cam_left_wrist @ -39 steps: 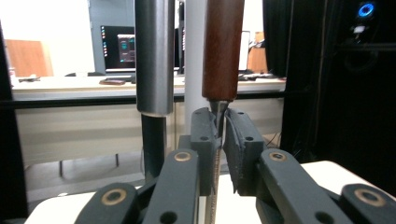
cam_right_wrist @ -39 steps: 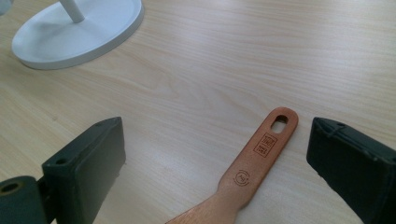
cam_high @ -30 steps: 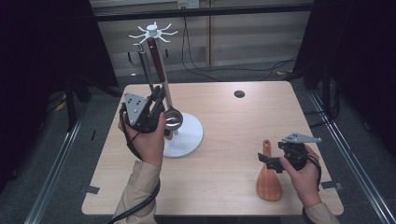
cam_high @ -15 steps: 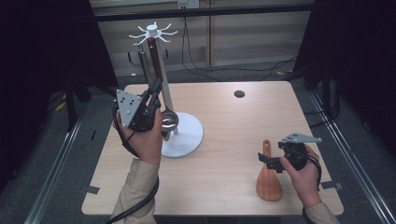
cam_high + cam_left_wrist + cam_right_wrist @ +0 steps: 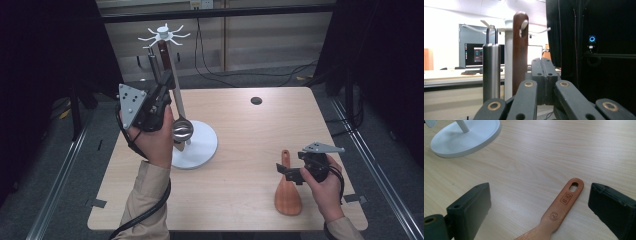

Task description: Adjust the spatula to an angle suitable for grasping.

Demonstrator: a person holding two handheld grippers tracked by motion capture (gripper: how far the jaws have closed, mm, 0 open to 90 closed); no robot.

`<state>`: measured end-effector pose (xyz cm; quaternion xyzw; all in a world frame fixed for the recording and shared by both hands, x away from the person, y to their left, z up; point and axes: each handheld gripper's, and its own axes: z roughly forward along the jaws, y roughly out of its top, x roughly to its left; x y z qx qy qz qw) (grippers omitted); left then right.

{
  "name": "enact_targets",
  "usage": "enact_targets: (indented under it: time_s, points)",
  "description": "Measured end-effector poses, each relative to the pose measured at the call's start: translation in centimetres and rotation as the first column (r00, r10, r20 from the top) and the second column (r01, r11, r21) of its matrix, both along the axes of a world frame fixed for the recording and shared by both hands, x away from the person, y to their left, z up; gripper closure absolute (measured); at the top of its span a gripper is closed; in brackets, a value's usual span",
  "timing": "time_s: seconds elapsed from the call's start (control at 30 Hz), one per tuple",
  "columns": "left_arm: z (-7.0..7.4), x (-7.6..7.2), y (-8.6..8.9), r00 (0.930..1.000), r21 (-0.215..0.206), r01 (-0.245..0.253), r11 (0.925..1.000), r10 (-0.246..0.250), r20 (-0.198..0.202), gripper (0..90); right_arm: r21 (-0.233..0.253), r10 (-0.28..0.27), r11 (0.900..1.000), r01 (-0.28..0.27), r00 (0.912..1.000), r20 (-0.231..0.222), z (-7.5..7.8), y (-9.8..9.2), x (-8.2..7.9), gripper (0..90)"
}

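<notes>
Your right gripper [image 5: 292, 172] sits low near the surface's front right corner, jaws wide apart around the wooden spatula [image 5: 559, 207] handle, gripping nothing yet; the spatula lies flat there. Close off-centre and the handle likely skids or pivots out. Your left gripper [image 5: 159, 100] is raised by the white utensil rack [image 5: 192, 145] near the left edge, jaws pressed together and empty, beside the hanging brown handle [image 5: 520, 50] and steel handle [image 5: 491, 70]. Bump them and they'll swing off.
</notes>
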<state>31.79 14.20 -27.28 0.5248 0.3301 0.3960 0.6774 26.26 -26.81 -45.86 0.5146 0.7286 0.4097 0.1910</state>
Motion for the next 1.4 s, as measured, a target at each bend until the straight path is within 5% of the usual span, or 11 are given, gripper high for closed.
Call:
enact_targets:
  time_s: [0.43,0.83,1.4]
  points:
    - [1.8,0.9,-0.3,0.999,-0.042,0.017,0.999,-0.015,0.042,90.0,0.0,-0.001,1.0,0.001,1.0,-0.002,0.0,-0.2,0.0,4.1]
    - [2.6,2.0,-0.1,0.9992,-0.079,0.018,0.9967,-0.015,0.038,90.0,0.003,-0.003,1.0,0.003,1.0,-0.003,-0.1,-0.3,0.0,4.1]
    - [2.6,2.3,0.1,0.9998,-0.075,0.019,0.997,-0.019,0.009,90.0,0.002,-0.002,1.0,0.002,1.0,-0.007,-0.2,-0.2,0.0,4.1]
